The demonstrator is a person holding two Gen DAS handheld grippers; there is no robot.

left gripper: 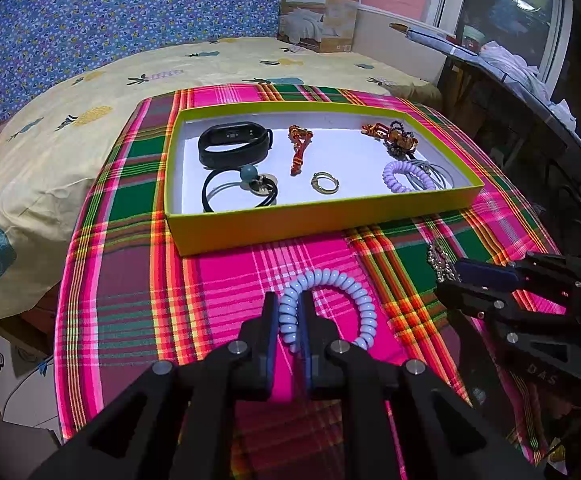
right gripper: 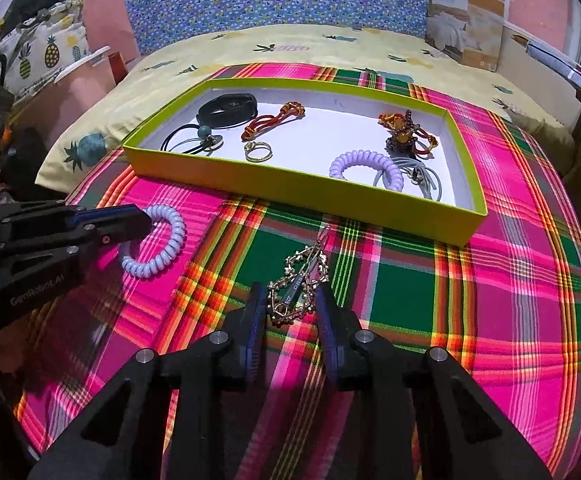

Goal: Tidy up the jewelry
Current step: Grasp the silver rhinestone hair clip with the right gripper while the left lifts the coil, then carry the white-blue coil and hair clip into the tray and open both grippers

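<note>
Jewelry lay partly in the yellow tray (right gripper: 290, 196) on the plaid cloth (right gripper: 490, 300); left gripper (left gripper: 289, 312) clamped the pale coil bracelet (left gripper: 354, 296), right gripper (right gripper: 290, 308) straddled the gold chain (right gripper: 302, 276), pads apart.

Chain clip (right gripper: 298, 284) before tray (right gripper: 298, 196); coil tie (right gripper: 156, 246) leftward.

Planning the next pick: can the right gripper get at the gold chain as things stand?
Probably yes. The gold chain lies flat on the plaid cloth, already between the right gripper fingers, nothing over it. The left gripper, shut on the blue coil hair tie, sits off to the side.
</note>
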